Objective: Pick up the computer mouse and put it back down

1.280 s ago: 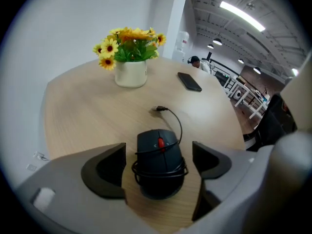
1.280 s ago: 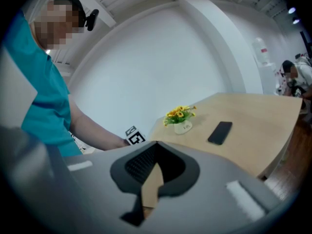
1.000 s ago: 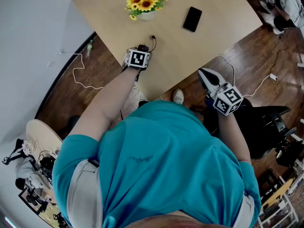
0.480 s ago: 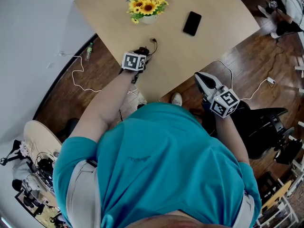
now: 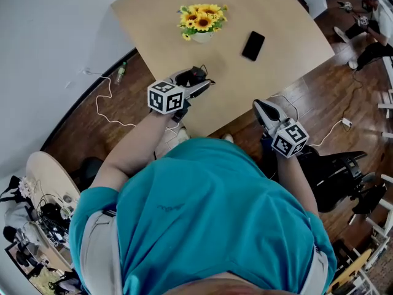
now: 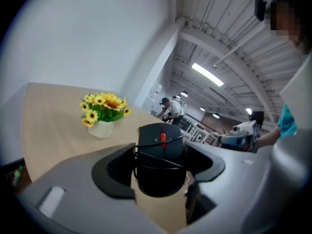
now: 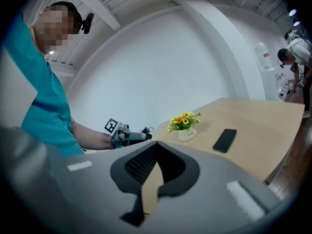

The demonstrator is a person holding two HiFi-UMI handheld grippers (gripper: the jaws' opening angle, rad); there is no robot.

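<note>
A black computer mouse [image 5: 198,74] with a red scroll wheel and its cord wound round it sits between the jaws of my left gripper [image 5: 196,82]. The jaws have just been closing on it, and both pads press its sides [image 6: 161,152]. Gripper and mouse hang above the near edge of the light wooden table [image 5: 276,17]; no part of the mouse touches the wood. My right gripper [image 5: 261,105] hovers off the table's near right corner, jaws together with nothing between them [image 7: 155,152]. The right gripper view also shows the left gripper [image 7: 134,136] in the air.
A pot of yellow sunflowers [image 5: 201,18] stands on the table beyond the mouse, and a black phone [image 5: 253,45] lies to its right. White cables trail over the wooden floor [image 5: 107,103]. A dark office chair [image 5: 344,158] stands at my right.
My left gripper has risen off the table with the mouse in it and tipped up from pointing downward to nearly level. The right gripper has barely shifted.
</note>
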